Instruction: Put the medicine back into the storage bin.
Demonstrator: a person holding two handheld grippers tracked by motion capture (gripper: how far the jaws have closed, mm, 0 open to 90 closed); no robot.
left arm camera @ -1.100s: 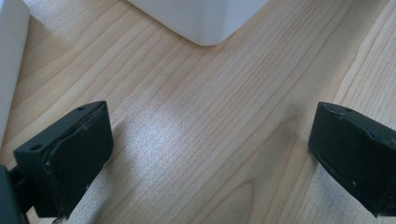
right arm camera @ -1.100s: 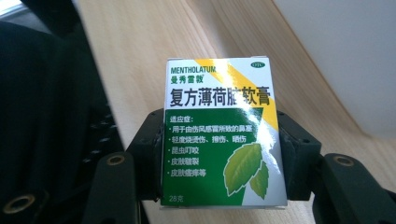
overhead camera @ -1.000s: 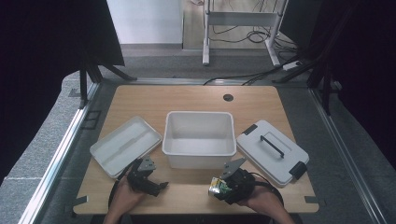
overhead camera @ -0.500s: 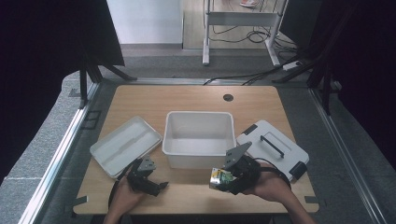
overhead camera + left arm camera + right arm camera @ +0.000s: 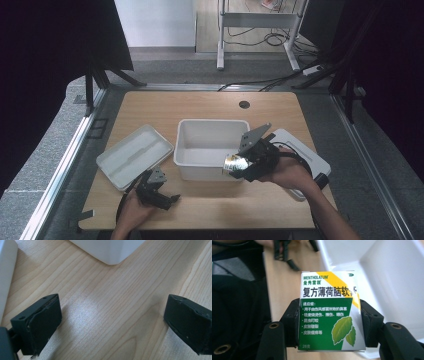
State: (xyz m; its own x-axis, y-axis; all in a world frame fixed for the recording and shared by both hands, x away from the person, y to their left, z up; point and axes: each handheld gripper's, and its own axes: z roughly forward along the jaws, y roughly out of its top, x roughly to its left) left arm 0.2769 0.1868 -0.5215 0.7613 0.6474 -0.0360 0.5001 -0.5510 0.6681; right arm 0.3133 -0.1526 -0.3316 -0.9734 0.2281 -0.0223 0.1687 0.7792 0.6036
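Mentholatum box (image 5: 329,312) held at the white bin (image 5: 210,131)
Right hand-held gripper (image 5: 239,165) pinches it over the bin's front wall; left hand-held gripper (image 5: 159,194) rests spread on the worktop (image 5: 220,102).

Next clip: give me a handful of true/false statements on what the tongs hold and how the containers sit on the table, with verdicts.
1. The right tongs grip a green and white Mentholatum box. True.
2. The left tongs are clamped on a box. False: their jaws stand wide apart over bare table.
3. The open white bin sits mid-table. True.
4. The lid is fitted on the bin. False: it lies on the table left of it.
5. The box already lies inside the bin. False: it is held at the bin's near right corner.
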